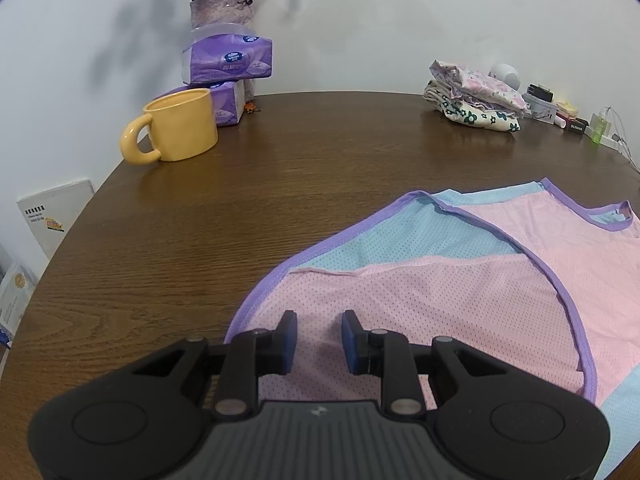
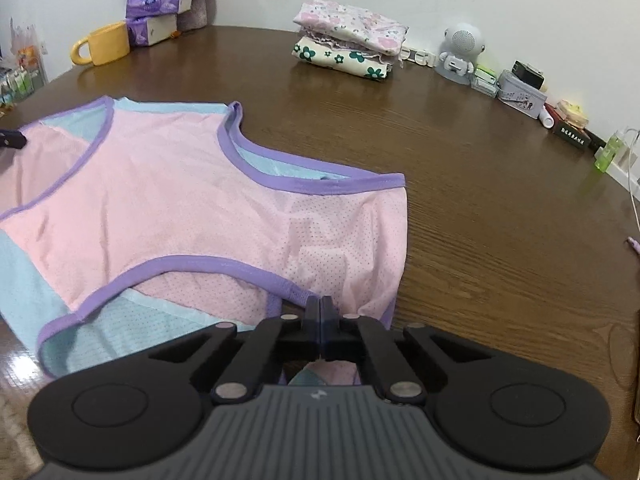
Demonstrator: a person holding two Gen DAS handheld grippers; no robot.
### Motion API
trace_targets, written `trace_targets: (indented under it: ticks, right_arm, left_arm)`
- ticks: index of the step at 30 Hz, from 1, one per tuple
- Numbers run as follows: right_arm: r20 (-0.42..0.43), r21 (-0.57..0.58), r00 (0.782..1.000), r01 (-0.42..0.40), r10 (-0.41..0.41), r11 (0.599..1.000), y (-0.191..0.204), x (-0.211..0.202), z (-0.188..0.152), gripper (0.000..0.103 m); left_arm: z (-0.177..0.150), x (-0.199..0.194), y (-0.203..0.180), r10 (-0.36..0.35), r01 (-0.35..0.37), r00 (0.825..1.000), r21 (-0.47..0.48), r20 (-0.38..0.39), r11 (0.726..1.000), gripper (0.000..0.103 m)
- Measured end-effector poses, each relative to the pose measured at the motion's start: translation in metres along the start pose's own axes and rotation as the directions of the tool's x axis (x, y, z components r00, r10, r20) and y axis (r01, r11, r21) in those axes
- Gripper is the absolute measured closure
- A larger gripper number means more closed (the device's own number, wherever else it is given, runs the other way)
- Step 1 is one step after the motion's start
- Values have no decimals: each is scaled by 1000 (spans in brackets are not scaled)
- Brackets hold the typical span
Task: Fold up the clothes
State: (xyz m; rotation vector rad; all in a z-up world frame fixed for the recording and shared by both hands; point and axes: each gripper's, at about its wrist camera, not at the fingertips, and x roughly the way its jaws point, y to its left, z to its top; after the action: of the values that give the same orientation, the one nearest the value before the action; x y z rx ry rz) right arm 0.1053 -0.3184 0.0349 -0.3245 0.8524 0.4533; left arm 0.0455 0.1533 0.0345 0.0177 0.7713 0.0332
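Jaws pressed together on my right gripper [image 2: 321,312], its pads meeting at the purple-trimmed edge of the pink and blue mesh vest [image 2: 168,200]; from this view I cannot tell for certain whether fabric is pinched between them. On my other side, the left gripper [image 1: 319,338] stands over the vest's pink panel with a narrow gap between its blue pads, the cloth lying under that gap and nothing gripped. I see the vest spread flat on the brown wooden table [image 2: 480,184], one side folded inward so that the purple armhole binding curves across the pink front, pale blue showing at the flanks and inside the neckline. Farther back on my left wrist view a yellow mug [image 1: 176,126] sits near two stacked purple tissue packs [image 1: 226,60] and a vase of flowers [image 1: 222,10] against the white wall. Across the table, a pile of folded floral clothes [image 2: 348,42] lies well apart from the vest, beside a small white robot-shaped speaker [image 2: 460,50] and a row of small boxes [image 2: 520,88].
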Motion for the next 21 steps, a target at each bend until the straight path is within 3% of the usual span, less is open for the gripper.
trace_targets:
  ticks: [6,8,12,15,17,18,19,21]
  right_arm:
    - [23,-10,1000,-9,9,1000,-7,-20,-1,101]
    - [47,-34,998,-43,45,998,-1,-18,-2,93]
    - [18,-59,998,-64,66,996,9,1,4,74]
    - [1,-52,998,-70,70,996,7,12,7,67]
    - [1,-28,996,-87,87,996,2,14,7,69]
    - [2,-16,995,-96,96,995,0,15,7,87]
    - [2,-5,994,-106,106,994,-2,13,7,97]
    - [3,18,992,-128,128,992,-5,10,6,100]
  left_arm:
    - [0,0,0,3,-3,1000,-2,4,1000,80]
    - [-1,-1,0,4,-4,1000,-4,6,1000,80]
    - [-1,-1,-1,4,-4,1000,-1,6,1000,80]
    - [-1,-1,0,4,-4,1000,-3,9,1000,80]
    - [-2,-1,0,5,-5,1000,-4,12,1000,80]
    - [-2,-1,0,6,-6,1000,-4,14,1000,80]
    - [-2,-1,0,7,-7,1000,-5,15,1000,80]
    - [-2,-1,0,8,-8,1000,-4,16,1000,80]
